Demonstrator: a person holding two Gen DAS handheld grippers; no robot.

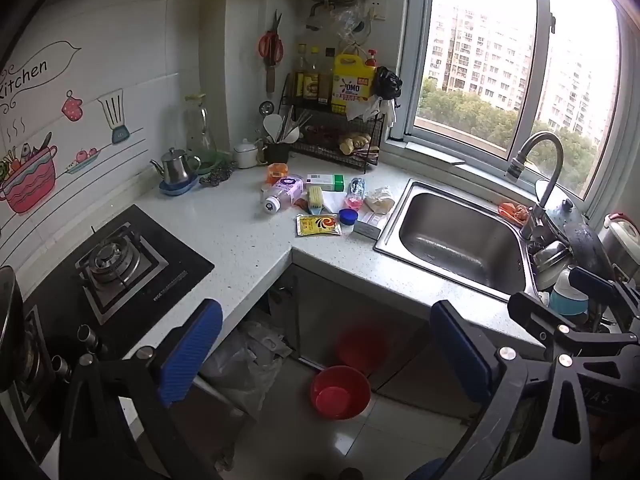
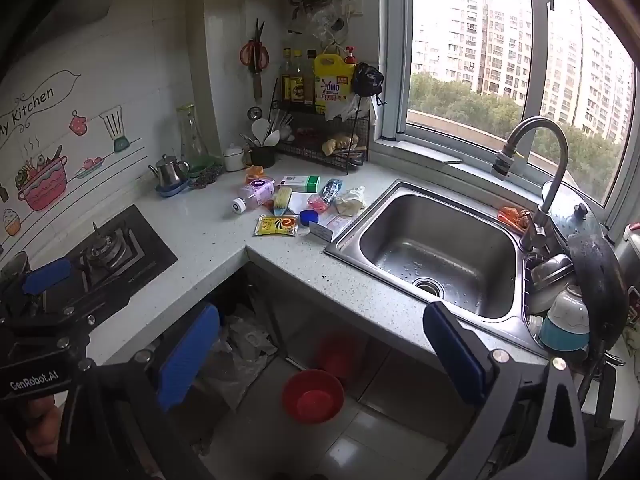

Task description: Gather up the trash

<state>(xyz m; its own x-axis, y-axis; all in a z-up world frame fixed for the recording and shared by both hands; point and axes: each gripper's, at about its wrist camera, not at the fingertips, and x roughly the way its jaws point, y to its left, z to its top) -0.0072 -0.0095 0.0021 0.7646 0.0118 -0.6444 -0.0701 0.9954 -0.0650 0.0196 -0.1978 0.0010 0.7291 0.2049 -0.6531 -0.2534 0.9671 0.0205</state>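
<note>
Trash cluster — lying purple bottle (image 2: 254,194), yellow sachet (image 2: 277,225), blue cap (image 2: 308,216), crumpled wrapper (image 2: 350,200), flat cartons — on the counter just left of the sink (image 2: 436,248), well apart from both grippers. Left gripper (image 1: 326,354) and right gripper (image 2: 320,356): jaws spread wide, nothing held, both low over the floor in front of the sink. Risks, as judged — the bottle rolling from a pinch, the thin sachet slipping flat under the pads, or a reach brushing the kept jars behind the heap.
</note>
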